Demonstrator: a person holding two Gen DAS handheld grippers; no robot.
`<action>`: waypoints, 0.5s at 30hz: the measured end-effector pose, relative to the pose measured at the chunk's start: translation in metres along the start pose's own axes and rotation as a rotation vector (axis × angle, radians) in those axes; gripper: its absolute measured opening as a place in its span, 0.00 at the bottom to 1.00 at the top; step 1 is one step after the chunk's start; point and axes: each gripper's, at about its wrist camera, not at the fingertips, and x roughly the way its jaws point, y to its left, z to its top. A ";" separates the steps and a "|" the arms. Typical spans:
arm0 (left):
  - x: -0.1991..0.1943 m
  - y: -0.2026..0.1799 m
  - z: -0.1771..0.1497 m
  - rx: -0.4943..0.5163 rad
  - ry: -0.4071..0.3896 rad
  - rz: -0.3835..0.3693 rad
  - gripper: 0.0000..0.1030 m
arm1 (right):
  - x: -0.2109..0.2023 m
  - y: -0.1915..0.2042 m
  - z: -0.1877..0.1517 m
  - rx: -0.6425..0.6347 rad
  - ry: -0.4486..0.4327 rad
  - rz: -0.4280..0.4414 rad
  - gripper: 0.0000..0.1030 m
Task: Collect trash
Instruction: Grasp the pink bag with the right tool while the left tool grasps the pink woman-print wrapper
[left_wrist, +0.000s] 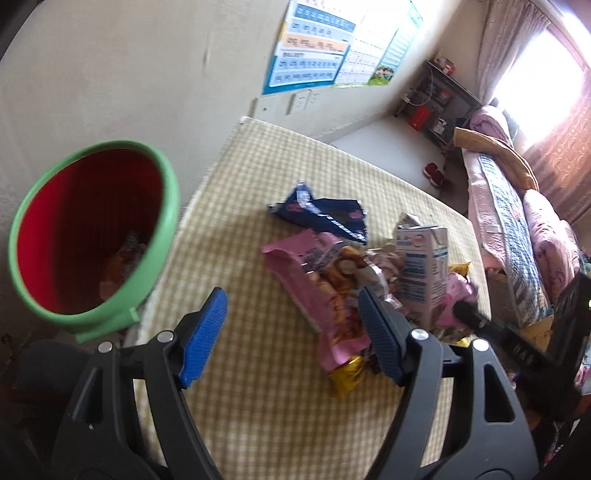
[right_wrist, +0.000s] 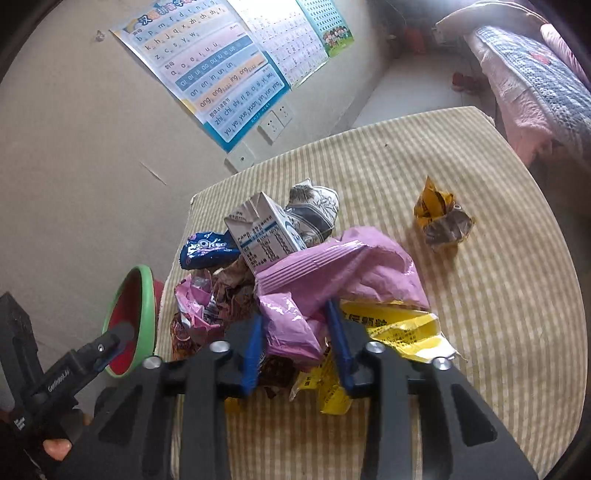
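On the checked table, trash lies heaped: a pink bag, yellow wrapper, milk carton and blue Oreo packet. Right gripper pinches the pink bag's crumpled end between its pads. Left gripper stands spread and empty above the cloth, beside the pile. Bin (green rim, red inside) sits at the table's left edge, holding some scraps.

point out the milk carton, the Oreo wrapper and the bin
milk carton (right_wrist: 264, 236): right wrist view, printed side panel.
Oreo wrapper (right_wrist: 208, 249): right wrist view, logo face.
bin (left_wrist: 168, 218): left wrist view, green rim.
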 end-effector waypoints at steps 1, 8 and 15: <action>0.004 -0.006 0.003 0.006 0.006 0.001 0.68 | -0.005 -0.002 -0.004 -0.006 -0.015 0.010 0.22; 0.042 -0.031 0.013 0.032 0.077 0.028 0.68 | -0.042 -0.005 -0.010 -0.022 -0.099 0.039 0.16; 0.077 -0.034 -0.002 0.046 0.198 0.068 0.68 | -0.059 -0.004 -0.010 -0.044 -0.157 0.043 0.16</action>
